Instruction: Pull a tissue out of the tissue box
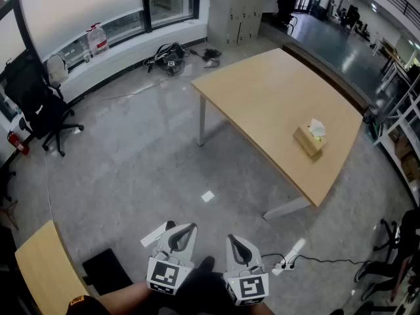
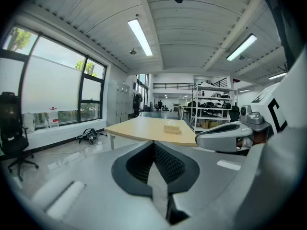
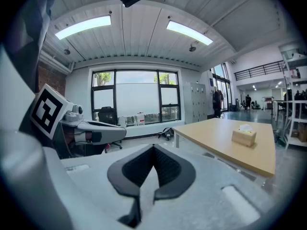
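Observation:
A tan tissue box (image 1: 308,141) with a white tissue (image 1: 317,128) sticking out of its top sits near the right end of a light wooden table (image 1: 262,97). Both grippers are held low near my body, over the floor and well short of the table. My left gripper (image 1: 183,230) is shut with nothing in it, and my right gripper (image 1: 235,241) beside it is also shut and empty. The left gripper view shows the tissue box (image 2: 171,127) far ahead beyond the closed jaws of the left gripper (image 2: 154,143). In the right gripper view the tissue box (image 3: 244,137) lies far off to the right of the right gripper (image 3: 154,148).
A black office chair (image 1: 41,105) stands at the left by the window sill. A dark bag (image 1: 168,54) lies on the floor behind the table. A white power strip (image 1: 289,255) with its cable lies near my feet. A second table's corner (image 1: 43,268) is at bottom left. Shelving (image 1: 403,143) lines the right.

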